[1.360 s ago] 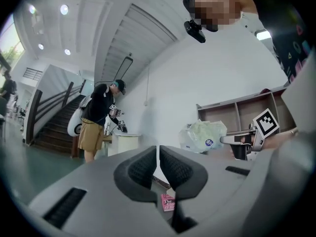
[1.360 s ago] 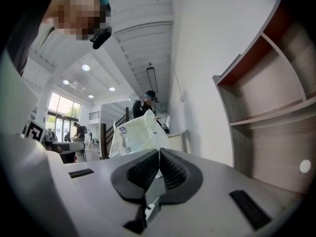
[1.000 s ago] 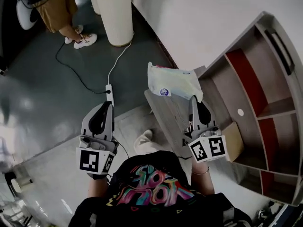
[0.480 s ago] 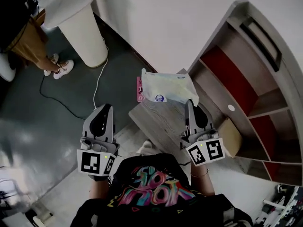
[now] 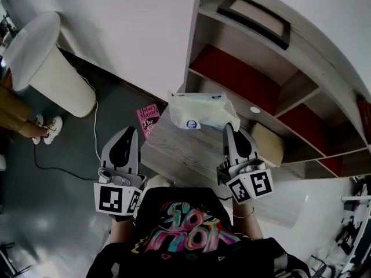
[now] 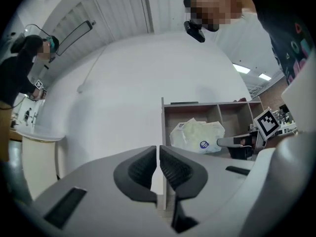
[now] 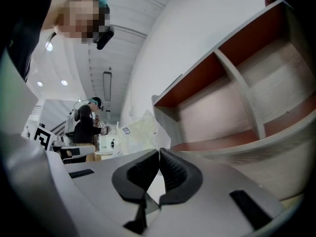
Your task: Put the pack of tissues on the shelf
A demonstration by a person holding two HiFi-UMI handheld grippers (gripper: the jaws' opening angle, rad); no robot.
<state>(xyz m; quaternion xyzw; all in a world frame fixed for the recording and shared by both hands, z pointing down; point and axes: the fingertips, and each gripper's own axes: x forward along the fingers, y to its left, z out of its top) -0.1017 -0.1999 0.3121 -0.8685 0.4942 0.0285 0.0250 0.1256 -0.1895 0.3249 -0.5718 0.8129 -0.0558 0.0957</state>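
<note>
Pale, crumpled pack of tissues [image 5: 200,111] (round blue label); just before shelf [image 5: 232,71].

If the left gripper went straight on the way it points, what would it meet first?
The left gripper lines up with the side panel of the shelf, so likely that, or the white wall just beside it; depth is unclear.

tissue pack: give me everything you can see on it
The pack of tissues is a soft, crinkled pack in pale yellowish-white film with a round blue mark near one corner. It is off the ground, pinched at one edge by the shut right gripper, in front of the shelf. Nothing else seems to touch it.
</note>
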